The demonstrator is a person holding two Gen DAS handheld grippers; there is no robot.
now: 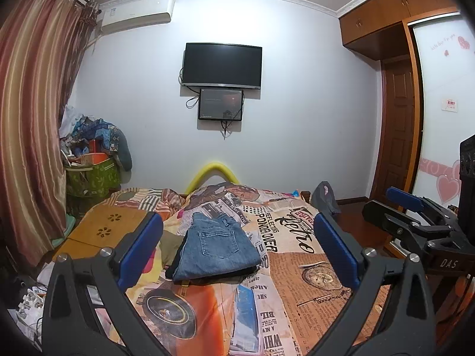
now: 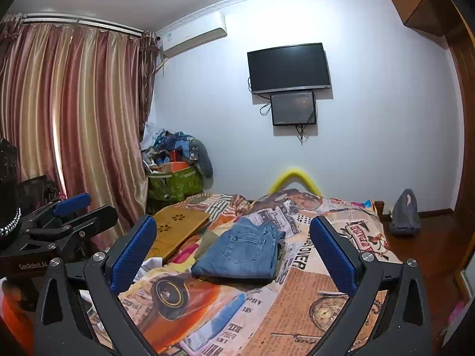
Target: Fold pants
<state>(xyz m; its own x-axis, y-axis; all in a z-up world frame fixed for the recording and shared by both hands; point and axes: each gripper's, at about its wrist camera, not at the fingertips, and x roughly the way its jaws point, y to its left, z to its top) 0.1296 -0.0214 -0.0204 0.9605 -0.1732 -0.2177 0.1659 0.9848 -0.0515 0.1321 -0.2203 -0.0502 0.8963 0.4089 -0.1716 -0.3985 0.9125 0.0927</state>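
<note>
Blue jeans (image 1: 215,249) lie folded in a compact rectangle on the bed, back pocket up, on top of darker folded clothes; they also show in the right wrist view (image 2: 243,253). My left gripper (image 1: 237,255) is open and empty, held back from the jeans above the bed's near part. My right gripper (image 2: 233,255) is open and empty too, likewise short of the jeans. Each gripper shows at the side of the other's view: the right one (image 1: 415,216) and the left one (image 2: 68,213).
The bed (image 1: 297,267) has a newspaper-print cover. A wooden lap board (image 1: 104,228) lies at its left side. A green basket of clutter (image 1: 92,175) stands by the curtain. A grey bag (image 2: 405,213) sits on the floor at right. A wardrobe (image 1: 415,89) stands at right.
</note>
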